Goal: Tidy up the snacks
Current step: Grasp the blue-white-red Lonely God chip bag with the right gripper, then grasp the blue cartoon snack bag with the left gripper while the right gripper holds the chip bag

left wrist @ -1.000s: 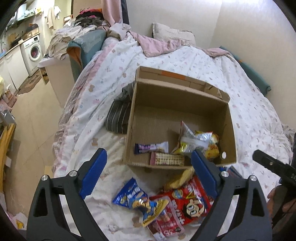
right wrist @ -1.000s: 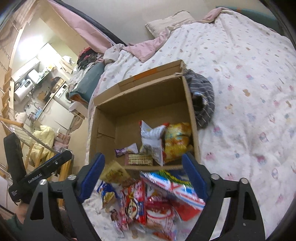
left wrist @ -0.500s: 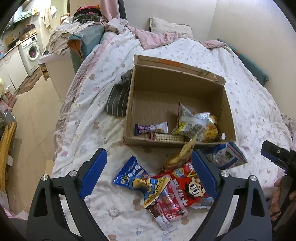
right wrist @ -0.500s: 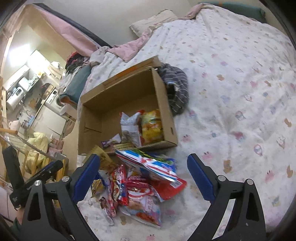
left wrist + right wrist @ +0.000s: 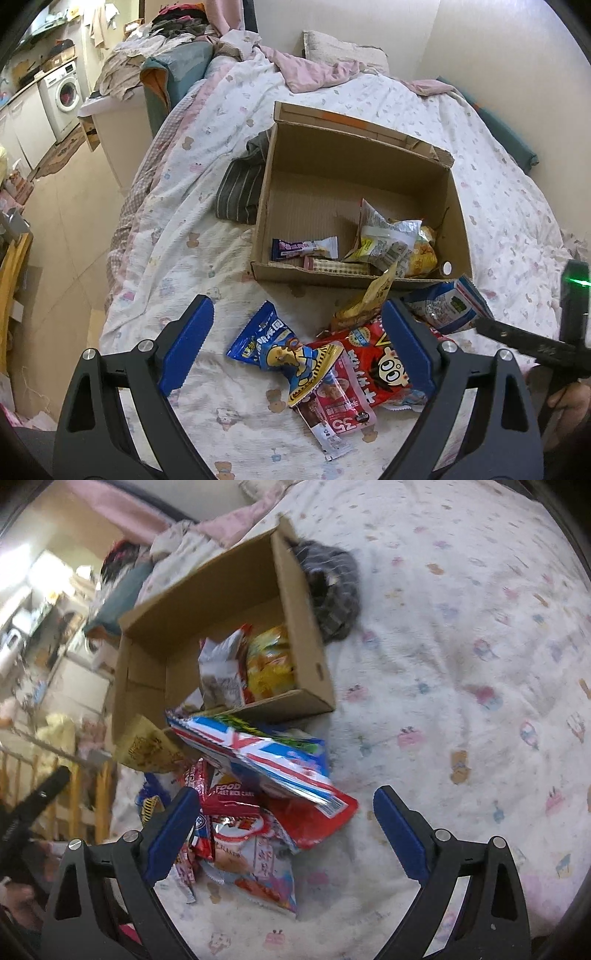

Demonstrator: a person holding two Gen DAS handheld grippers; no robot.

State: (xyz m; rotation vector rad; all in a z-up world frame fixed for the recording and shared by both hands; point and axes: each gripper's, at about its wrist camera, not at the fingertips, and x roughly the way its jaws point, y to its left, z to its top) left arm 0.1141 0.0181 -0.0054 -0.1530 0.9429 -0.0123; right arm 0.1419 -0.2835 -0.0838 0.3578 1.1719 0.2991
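Snacks: a loose pile of packets (image 5: pixel 343 354) lies on the bed (image 5: pixel 192 236), just at 6 o'clock of the cardboard box (image 5: pixel 269 206); a few packets are already inside the box, bunched at its near right corner.
Box: open-topped with flaps out, so packets can be dropped in from above; most of its floor is bare.
Blue packet: (image 5: pixel 273 343) sits at 9 o'clock of the pile, overlapping a red packet (image 5: pixel 384 365).
Striped packet: (image 5: pixel 258 760) leans across the top of the pile against the box's near wall, likely the easiest to lift first.
Left hand-held gripper: (image 5: pixel 295 347) is wide open, empty, pointing down over the pile, its jaws either side of the blue and red packets.
Right hand-held gripper: (image 5: pixel 284 830) is also wide open, holding nothing, aimed at the pile's 3 o'clock side.
Striped cloth: (image 5: pixel 240 188) lies at 9 o'clock of the box, touching it.
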